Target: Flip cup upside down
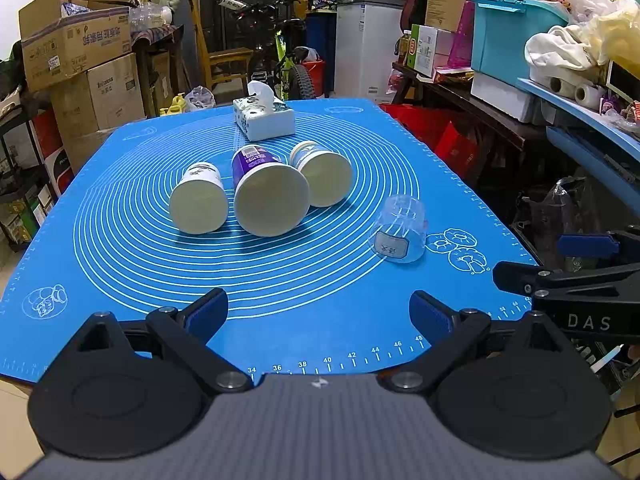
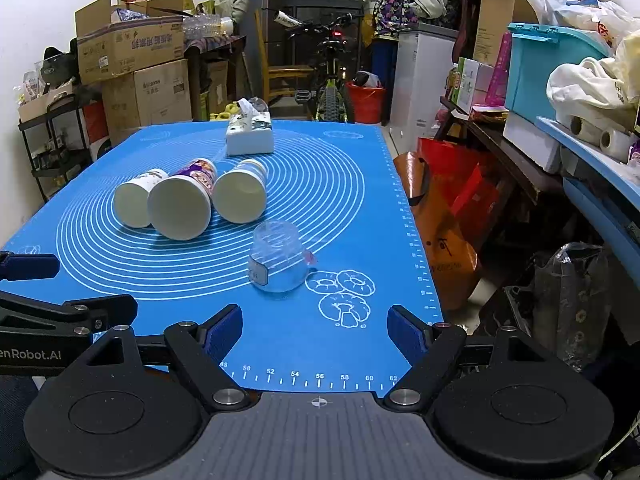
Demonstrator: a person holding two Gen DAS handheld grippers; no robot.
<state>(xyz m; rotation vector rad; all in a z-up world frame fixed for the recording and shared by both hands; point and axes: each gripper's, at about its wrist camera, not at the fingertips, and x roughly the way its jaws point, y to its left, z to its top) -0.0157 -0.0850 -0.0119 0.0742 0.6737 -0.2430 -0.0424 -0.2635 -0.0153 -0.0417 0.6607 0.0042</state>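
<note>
A clear plastic cup [image 1: 400,232] with a white label stands upside down on the blue mat [image 1: 280,332], right of centre; it also shows in the right wrist view [image 2: 278,258]. Three paper cups lie on their sides in a row, mouths toward me: a white one [image 1: 198,200], a purple one [image 1: 268,194] and another white one [image 1: 322,174]. My left gripper [image 1: 318,316] is open and empty near the mat's front edge. My right gripper [image 2: 315,330] is open and empty, a short way in front of the clear cup.
A tissue box [image 1: 263,116] stands at the back of the mat. Cardboard boxes [image 1: 76,48] stack at the left. A bicycle [image 1: 276,52] and a white cabinet [image 1: 366,44] stand behind. Cluttered shelves and a teal bin [image 1: 512,36] line the right side.
</note>
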